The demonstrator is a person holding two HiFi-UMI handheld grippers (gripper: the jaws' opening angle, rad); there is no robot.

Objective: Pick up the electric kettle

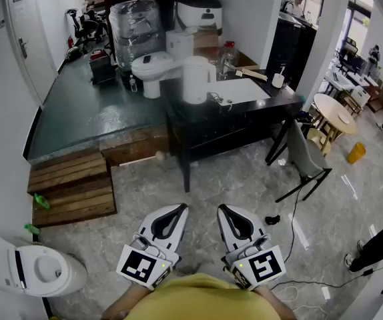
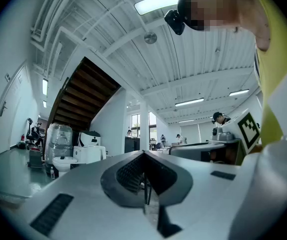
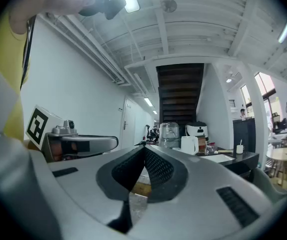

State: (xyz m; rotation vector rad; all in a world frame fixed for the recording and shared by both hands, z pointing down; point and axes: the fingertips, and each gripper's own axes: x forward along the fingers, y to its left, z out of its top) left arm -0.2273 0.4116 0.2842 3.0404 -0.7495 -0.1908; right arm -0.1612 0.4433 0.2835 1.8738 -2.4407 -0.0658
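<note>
Head view is showing the left gripper (image 1: 180, 209) and right gripper (image 1: 223, 209) pinched together, empty, well apart from the electric kettle (image 1: 195, 80); arriving unopened is risking toppling it.

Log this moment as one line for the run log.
stage: approach not begun | left gripper: shut, empty | right gripper: shut, empty | electric kettle: upright on black table, untouched, well ahead of both

You wear a yellow top (image 1: 201, 304). Your left gripper (image 1: 178, 210) and right gripper (image 1: 223, 209) look alike: pale grey shells tapering to a point, with black ribbed lining inside the jaws. At the rear, each carries a white cube (image 1: 141, 265) printed with black square markers.
</note>
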